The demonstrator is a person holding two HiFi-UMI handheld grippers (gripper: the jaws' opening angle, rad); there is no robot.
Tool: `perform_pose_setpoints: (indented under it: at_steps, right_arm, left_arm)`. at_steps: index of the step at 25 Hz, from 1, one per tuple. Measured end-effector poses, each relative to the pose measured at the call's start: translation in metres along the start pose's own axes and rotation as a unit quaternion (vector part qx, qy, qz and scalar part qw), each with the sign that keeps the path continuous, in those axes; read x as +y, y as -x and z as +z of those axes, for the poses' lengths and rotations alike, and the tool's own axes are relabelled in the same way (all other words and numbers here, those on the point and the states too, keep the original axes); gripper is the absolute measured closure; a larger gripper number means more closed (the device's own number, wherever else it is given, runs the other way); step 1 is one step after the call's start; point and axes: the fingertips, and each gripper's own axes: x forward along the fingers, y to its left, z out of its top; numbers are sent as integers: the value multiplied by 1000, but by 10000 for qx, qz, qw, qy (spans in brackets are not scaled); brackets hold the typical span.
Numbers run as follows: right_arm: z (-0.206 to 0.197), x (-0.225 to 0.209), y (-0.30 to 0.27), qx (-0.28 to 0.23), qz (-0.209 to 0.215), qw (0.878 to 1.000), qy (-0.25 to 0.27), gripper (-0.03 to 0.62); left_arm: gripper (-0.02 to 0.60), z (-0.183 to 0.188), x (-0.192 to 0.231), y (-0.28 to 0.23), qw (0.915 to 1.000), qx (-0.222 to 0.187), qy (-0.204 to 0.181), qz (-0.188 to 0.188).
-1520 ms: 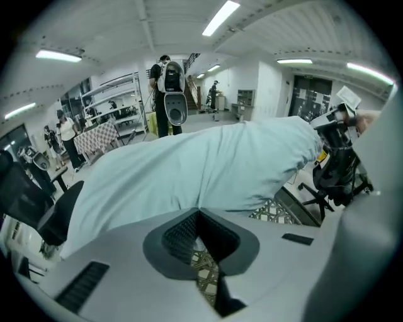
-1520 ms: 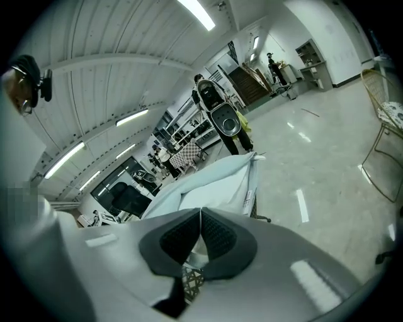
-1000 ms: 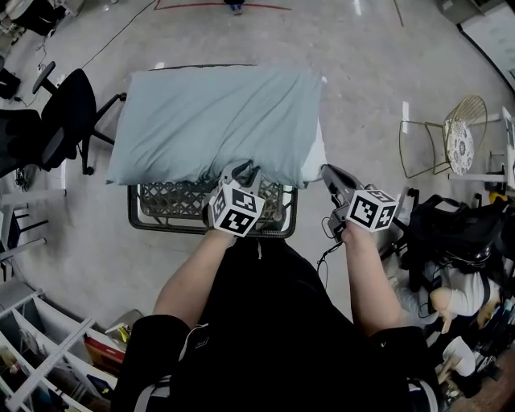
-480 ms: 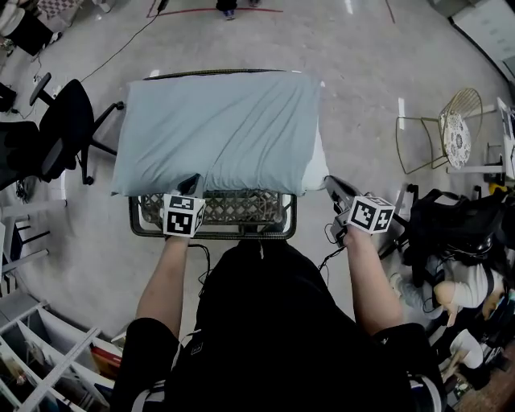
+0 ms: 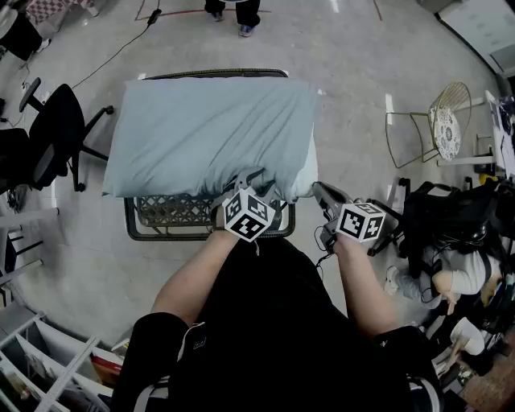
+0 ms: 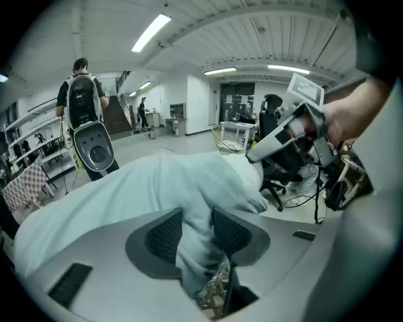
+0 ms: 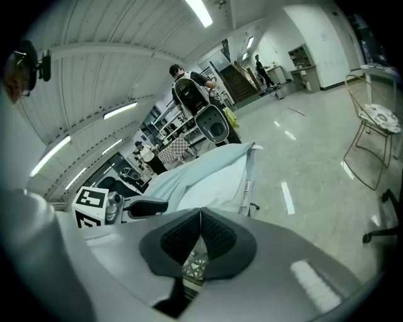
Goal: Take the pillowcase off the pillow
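A pillow in a light blue pillowcase (image 5: 209, 133) lies across a black wire basket (image 5: 161, 216). The white pillow (image 5: 309, 170) shows at the case's right end. My left gripper (image 5: 248, 177) is at the middle of the pillow's near edge. Its jaws are opening, and a bunched fold of the pillowcase (image 6: 195, 207) stands between the pads of that left gripper (image 6: 196, 221). My right gripper (image 5: 317, 187) sits just off the pillow's near right corner. In its own view the right gripper (image 7: 200, 219) is shut with nothing in it, and the pillowcase (image 7: 201, 179) lies ahead.
A black office chair (image 5: 48, 129) stands at the left and a gold wire chair (image 5: 438, 129) at the right. Black backpacks (image 5: 451, 225) and gear crowd the right side. A person's feet (image 5: 233, 14) show beyond the basket. White shelves (image 5: 40, 354) fill the bottom left.
My left gripper moved right, from the pillow's near left part to the middle of its near edge, and its jaws stand wider. The right gripper barely shifted.
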Motion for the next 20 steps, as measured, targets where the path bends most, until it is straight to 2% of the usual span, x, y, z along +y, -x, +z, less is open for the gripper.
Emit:
perform_pose_setpoints:
  at_steps: [3, 5, 11, 17, 20]
  right_arm:
    - [5, -3, 6, -244, -56, 9995, -191, 583]
    - [11, -3, 8, -390, -44, 9989, -271, 583]
    - [21, -5, 12, -555, -35, 9981, -260, 583]
    - [10, -13, 14, -523, -121, 9980, -322, 583]
    - [-8, -13, 13, -298, -109, 9993, -215, 583]
  left_arm:
    - [529, -8, 11, 5, 9988, 115, -409, 228]
    - [562, -12, 21, 10, 9974, 172, -587, 375]
    - [573, -35, 54, 30, 9984, 246, -6, 509]
    - [572, -63, 63, 42, 9975, 362, 282, 544]
    - [572, -65, 56, 45, 9981, 346, 332, 375]
